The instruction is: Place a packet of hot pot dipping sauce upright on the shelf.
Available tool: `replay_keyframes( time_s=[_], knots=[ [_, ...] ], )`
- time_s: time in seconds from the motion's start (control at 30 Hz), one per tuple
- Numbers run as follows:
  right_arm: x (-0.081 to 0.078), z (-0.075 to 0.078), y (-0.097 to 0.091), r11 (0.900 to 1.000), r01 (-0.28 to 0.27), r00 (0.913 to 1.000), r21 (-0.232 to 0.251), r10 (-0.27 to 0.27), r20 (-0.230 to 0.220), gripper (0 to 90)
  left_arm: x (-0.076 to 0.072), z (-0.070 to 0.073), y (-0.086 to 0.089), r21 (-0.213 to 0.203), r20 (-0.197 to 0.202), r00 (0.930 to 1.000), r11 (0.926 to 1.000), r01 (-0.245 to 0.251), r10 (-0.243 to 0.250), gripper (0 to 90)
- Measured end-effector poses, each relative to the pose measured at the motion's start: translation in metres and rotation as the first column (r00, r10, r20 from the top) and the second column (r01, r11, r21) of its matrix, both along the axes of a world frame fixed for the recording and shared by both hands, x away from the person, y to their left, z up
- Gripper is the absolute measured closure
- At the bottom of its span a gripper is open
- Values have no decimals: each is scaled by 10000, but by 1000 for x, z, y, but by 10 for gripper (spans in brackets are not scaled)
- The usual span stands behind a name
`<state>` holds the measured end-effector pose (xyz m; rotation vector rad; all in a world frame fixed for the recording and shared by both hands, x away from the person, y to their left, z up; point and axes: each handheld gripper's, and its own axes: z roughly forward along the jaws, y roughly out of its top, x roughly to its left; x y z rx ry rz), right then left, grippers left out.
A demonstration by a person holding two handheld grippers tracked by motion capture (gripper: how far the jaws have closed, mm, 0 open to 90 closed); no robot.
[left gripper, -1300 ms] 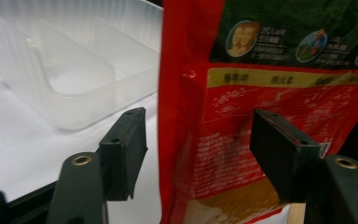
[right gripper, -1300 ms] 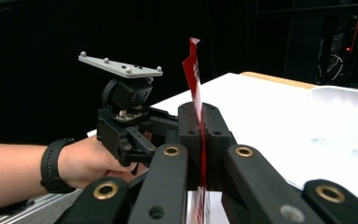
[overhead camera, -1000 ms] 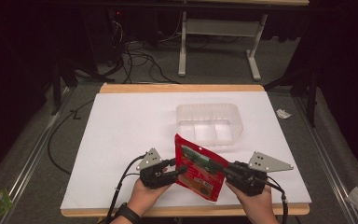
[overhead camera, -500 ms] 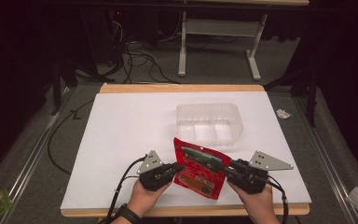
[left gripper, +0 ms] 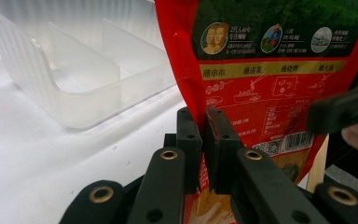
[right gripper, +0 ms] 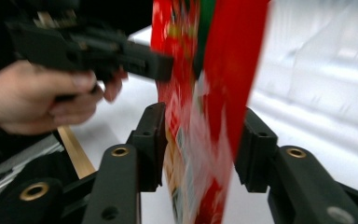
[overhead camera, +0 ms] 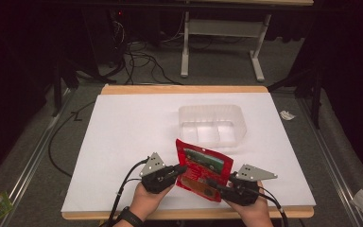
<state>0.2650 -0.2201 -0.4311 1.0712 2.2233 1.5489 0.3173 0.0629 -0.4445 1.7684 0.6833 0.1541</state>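
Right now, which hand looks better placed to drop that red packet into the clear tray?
Probably the left: the left claw is clamped on the red packet, while the right claw has been opening around it.

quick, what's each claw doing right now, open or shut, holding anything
Left claw: shut on the edge of the red food pouch.
Right claw: open, jaws have just been opening, with the pouch between them but not pressed.
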Motion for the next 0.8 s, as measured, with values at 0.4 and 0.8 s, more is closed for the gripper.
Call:
replay_keyframes(
  time_s=[0.4,0.8],
  knots=[
    [7,-15,5,9990,-312,9969,-305,289,-736,817,1,0,1,102,27,9999,9999,-107,107,810],
    [9,-15,4,9991,-396,9948,-173,378,-942,843,3,1,10,339,171,9990,9985,-424,418,601]
  ],
)
